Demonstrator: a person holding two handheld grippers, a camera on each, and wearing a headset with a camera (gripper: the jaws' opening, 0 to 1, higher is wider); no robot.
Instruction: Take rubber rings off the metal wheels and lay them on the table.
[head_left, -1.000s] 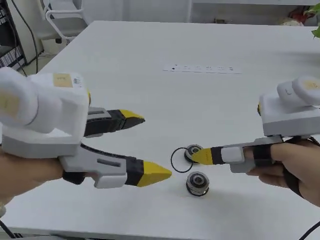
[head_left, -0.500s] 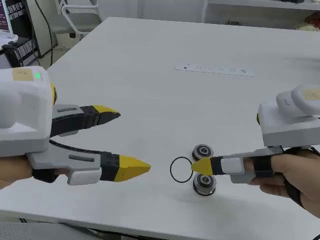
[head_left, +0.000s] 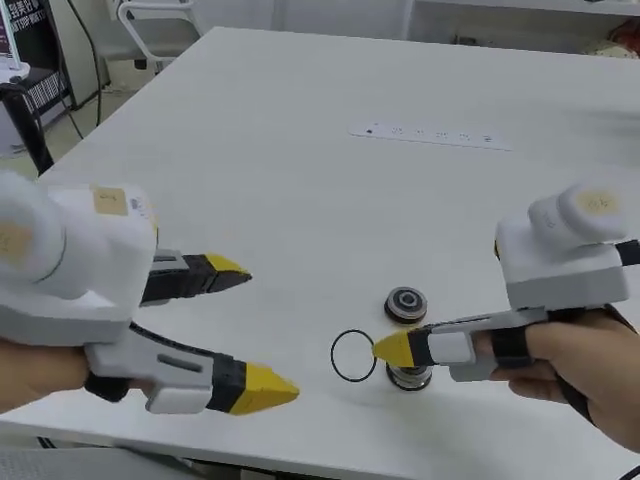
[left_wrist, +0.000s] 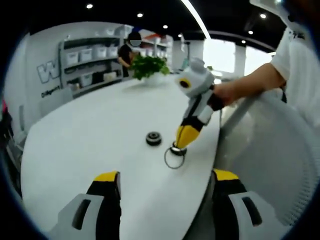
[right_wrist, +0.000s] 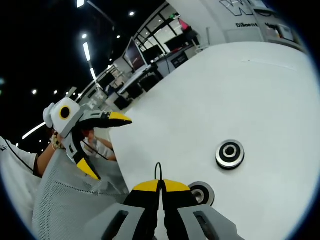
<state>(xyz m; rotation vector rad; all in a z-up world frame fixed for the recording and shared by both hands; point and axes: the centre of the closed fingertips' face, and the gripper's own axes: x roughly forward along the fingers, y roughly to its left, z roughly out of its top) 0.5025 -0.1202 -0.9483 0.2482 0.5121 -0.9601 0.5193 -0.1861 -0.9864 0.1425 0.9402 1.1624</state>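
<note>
Two metal wheels stand near the table's front edge: the far wheel (head_left: 406, 303) (left_wrist: 153, 138) (right_wrist: 230, 153) and the near wheel (head_left: 410, 377) (right_wrist: 201, 191), which is partly behind my right gripper. My right gripper (head_left: 385, 350) (left_wrist: 181, 143) (right_wrist: 160, 183) is shut on a thin black rubber ring (head_left: 353, 356) (left_wrist: 173, 159) (right_wrist: 158, 169). The ring sits just left of the near wheel, low over the table. My left gripper (head_left: 255, 332) (left_wrist: 165, 176) (right_wrist: 110, 146) is open and holds nothing, well to the left of the ring.
A white power strip (head_left: 430, 135) is set in the white table (head_left: 300, 180) farther back. A chair (head_left: 150, 20) stands beyond the far left corner. A green plant (left_wrist: 150, 65) stands at the table's other end. The front edge runs close under both grippers.
My right gripper has carried the ring from beside the far wheel toward me, to beside the near wheel. My left gripper has stayed open and dropped a little lower.
</note>
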